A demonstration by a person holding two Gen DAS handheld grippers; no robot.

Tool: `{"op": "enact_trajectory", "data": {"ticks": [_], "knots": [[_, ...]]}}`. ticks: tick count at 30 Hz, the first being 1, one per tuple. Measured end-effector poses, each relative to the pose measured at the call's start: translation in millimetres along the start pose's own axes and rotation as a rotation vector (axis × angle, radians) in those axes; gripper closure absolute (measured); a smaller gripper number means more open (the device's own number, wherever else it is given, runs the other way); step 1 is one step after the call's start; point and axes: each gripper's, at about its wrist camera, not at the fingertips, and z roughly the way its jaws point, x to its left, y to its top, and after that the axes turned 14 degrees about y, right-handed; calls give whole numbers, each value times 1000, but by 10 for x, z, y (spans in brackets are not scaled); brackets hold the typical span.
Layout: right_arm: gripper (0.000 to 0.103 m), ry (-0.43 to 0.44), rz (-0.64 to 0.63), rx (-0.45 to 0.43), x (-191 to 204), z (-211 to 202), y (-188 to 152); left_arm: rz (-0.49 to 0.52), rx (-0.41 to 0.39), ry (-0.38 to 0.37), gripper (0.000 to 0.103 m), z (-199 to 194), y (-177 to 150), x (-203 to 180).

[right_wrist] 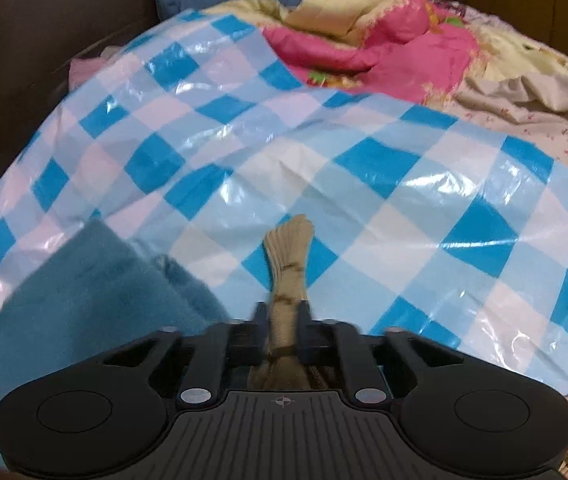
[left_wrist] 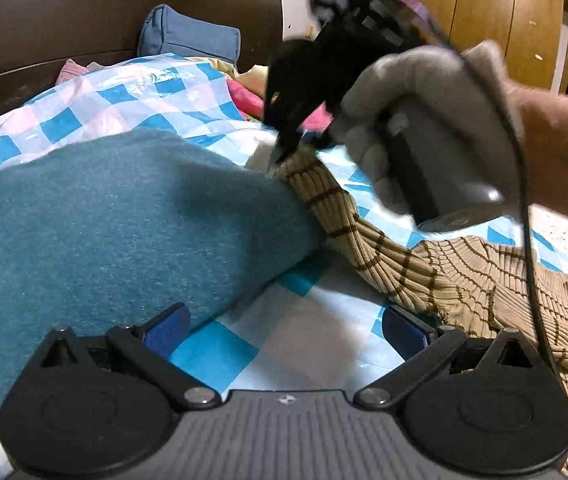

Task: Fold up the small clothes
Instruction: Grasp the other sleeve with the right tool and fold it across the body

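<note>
A beige ribbed sweater [left_wrist: 463,280] with thin brown stripes lies on the right of a blue-and-white checked plastic sheet [left_wrist: 284,360]. One sleeve stretches up and left from it. My right gripper [left_wrist: 284,152], held by a gloved hand [left_wrist: 403,92], is shut on that sleeve near its cuff. In the right wrist view the right gripper [right_wrist: 285,320] pinches the bunched sleeve [right_wrist: 289,240], and the cuff sticks out past the fingers. A teal sweater [left_wrist: 104,220] lies on the left, beside the sleeve. My left gripper [left_wrist: 285,330] is open just above the sheet, holding nothing.
A blue cushion [left_wrist: 188,36] rests against the dark headboard [left_wrist: 104,8] at the back. A crumpled pink and cream quilt [right_wrist: 363,48] and a flowered sheet [right_wrist: 523,112] lie beyond the checked sheet [right_wrist: 363,160]. Wooden wardrobe doors [left_wrist: 503,8] stand at the far right.
</note>
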Motion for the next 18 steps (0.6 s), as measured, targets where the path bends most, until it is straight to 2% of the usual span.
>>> {"op": "enact_trajectory", "data": {"ticks": [5,7,10,15,18], "knots": [[97,-33,-10,-146,44,-539,30,39,-39,10,0,-59,-35,-66],[97,-33,31,-214,-20,-838,30,53,-54,9,0,-93,-51,-98],[97,-31,122,-335,-218,-1443,-148,72,-75,-3,0,-160,-64,-154],[97,-87,292,-520,-671,-2476,-840,140,-103,-40,0,-304,-76,-354],[97,-214,372,-628,-982,-2999,-1445,205,-122,-68,0,-394,-97,-540]]}}
